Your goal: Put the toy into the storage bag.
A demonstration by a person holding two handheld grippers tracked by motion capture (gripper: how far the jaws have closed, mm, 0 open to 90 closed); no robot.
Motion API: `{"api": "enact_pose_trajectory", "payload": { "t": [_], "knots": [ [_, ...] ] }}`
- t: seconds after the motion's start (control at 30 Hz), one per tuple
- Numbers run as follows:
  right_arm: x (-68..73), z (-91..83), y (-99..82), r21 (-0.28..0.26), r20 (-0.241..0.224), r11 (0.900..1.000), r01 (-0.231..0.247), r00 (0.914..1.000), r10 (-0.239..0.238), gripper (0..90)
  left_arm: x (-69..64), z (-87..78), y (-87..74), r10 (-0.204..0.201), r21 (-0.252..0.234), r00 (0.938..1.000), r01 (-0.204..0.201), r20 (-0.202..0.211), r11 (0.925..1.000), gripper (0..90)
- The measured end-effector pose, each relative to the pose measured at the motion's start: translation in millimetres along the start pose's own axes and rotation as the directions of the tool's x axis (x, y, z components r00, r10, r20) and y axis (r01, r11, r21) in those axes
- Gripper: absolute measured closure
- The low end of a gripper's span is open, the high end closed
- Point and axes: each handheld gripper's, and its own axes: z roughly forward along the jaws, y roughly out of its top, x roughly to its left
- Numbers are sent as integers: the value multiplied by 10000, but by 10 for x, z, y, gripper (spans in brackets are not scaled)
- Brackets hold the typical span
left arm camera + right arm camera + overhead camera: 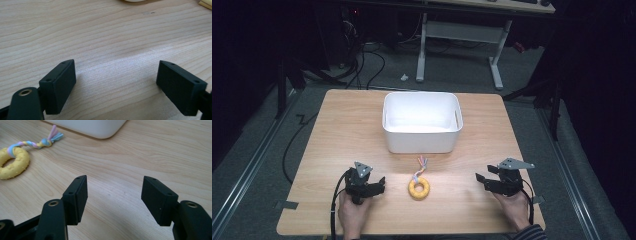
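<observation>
— Where is the toy ring?

— In the high view the yellow ring [419, 188] lies flat on the wooden table [337, 125], low in the centre of the frame, with a short braided cord [419, 167] of pink, blue and yellow strands tied to it and running up toward the white tub [422, 122]. The tub sits above it, in the middle of the frame, and the cord's frayed end stops just short of the tub's near wall.

— And the tongs?

— The left gripper [379, 184] is at lower left of the high view, the right gripper [480, 181] at lower right, each held by a hand at the bottom edge. The ring lies between them, apart from both, and nearer the left one.

— Are they clenched on anything?

— No. In the left gripper view the left gripper [116, 82] has its two black jaws spread wide with bare wood between them. In the right gripper view the right gripper [115, 197] is likewise released, nothing between its jaws. In that view the ring [11, 163] shows at upper left, well away from the jaws, with the cord [37, 142] trailing toward the tub's rounded corner [97, 127] at the top edge.
</observation>
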Motion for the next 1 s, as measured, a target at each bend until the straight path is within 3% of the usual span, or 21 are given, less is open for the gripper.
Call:
{"api": "enact_pose_trajectory", "payload": {
  "t": [0.6,0.83,0.9,1.0],
  "knots": [
    [241,88,266,-22,-1027,9954,955,9901,-952,435,0,0,0,2,2,10000,-2,1,10000,163],
    [361,184,368,128,-1551,9912,1316,9796,-1280,466,0,0,0,1,0,10000,-1,1,10000,163],
    [432,238,422,221,-1817,9875,1558,9720,-1493,487,0,0,0,4,3,10000,-4,1,10000,163],
    [476,270,455,295,-1959,9850,1698,9673,-1609,494,0,0,0,3,0,10000,-3,2,10000,163]
  ]
}}
